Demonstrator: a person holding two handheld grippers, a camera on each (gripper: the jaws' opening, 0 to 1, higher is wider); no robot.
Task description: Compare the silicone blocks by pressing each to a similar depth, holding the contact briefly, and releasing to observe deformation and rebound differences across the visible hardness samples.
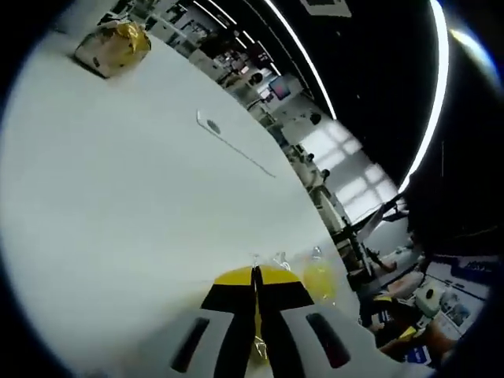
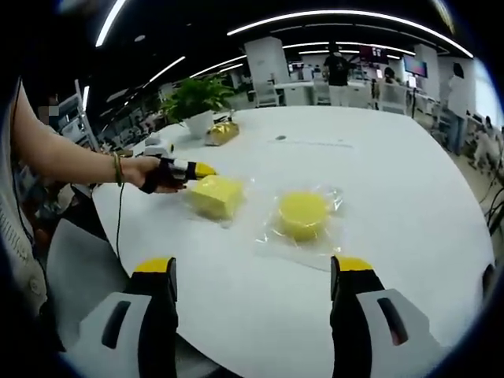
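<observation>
A: The left hand-held gripper (image 2: 195,168) has its jaws brought together, tips touching the near edge of the square silicone block (image 2: 216,195), which sits in its clear wrapper on the white surface (image 2: 378,181). How should the press go?

B: I'd push straight down, slowly, hold a moment, then lift cleanly, and match that depth on the round silicone block (image 2: 303,213), which lies just ahead of the right hand-held gripper (image 2: 256,272), between its wide-apart jaws.

A: What can't you make out?

B: Hardness labels, if any, are unreadable, and wrapper glare hides any dent. In the left gripper view the closed tips (image 1: 254,277) cover the contact point, so I cannot tell the depth.
</observation>
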